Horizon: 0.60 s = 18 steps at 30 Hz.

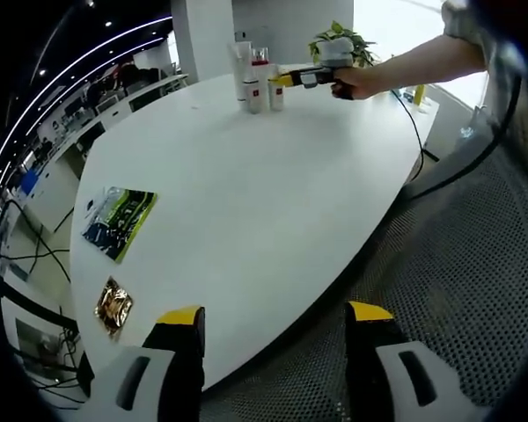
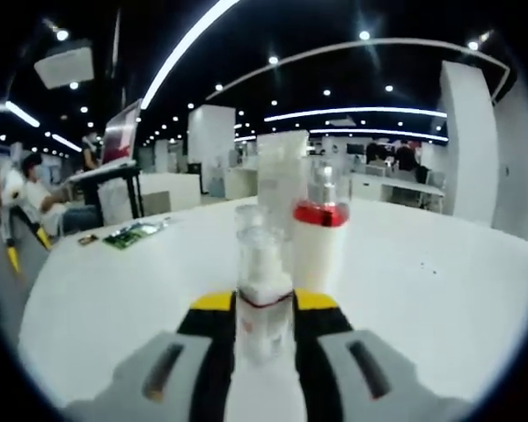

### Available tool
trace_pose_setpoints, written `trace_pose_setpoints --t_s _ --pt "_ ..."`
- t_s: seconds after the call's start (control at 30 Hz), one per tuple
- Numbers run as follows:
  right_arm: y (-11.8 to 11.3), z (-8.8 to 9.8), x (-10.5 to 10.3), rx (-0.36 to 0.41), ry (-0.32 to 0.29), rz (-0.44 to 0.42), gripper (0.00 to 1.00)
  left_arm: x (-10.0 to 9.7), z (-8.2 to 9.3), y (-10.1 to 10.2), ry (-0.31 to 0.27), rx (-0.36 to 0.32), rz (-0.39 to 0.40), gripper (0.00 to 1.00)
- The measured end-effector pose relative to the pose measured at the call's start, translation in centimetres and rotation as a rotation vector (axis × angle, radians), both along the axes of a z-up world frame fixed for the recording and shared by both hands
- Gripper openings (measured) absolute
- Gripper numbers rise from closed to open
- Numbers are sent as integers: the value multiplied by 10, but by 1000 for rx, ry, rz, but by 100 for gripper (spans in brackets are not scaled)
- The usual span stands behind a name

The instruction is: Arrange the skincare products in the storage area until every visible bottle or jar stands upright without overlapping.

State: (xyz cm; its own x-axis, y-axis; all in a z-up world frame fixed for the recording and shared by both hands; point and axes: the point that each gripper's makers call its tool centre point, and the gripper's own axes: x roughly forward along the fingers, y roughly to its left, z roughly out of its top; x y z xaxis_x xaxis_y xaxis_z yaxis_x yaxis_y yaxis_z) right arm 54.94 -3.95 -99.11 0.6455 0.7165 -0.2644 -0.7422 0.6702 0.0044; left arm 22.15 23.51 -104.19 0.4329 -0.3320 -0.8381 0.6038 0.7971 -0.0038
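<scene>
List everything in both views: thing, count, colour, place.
Table: one, white, large, rounded.
Clear-capped bottle: one, white with a dark band, upright between the right tongs' jaws.
Pump bottle: one, white with a red collar, upright behind it.
Tube: one, white, tall, behind the bottles.
Green packet: one, green, white and blue, flat on the table's left part.
Gold packet: one, gold, at the near left edge.
Potted plant: one, green, at the far edge.
Left tongs: yellow-tipped, open, empty.
Right tongs: yellow-tipped, closed on the clear-capped bottle.
</scene>
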Motion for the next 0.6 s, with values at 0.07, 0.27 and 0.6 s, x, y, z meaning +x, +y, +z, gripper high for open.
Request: trace_pose_setpoints --t_s 0.07,0.27,0.6 --pt "-1 -8 -2 -19 34 -14 32 0 0 0 1 0 0 66" --pt "-9 -15 -2 -3 122 -83 29 0 0 0 2 0 -1 66" --pt "-14 -16 -1 50 306 -248 32 -1 -2 0 10 -1 -1 65"
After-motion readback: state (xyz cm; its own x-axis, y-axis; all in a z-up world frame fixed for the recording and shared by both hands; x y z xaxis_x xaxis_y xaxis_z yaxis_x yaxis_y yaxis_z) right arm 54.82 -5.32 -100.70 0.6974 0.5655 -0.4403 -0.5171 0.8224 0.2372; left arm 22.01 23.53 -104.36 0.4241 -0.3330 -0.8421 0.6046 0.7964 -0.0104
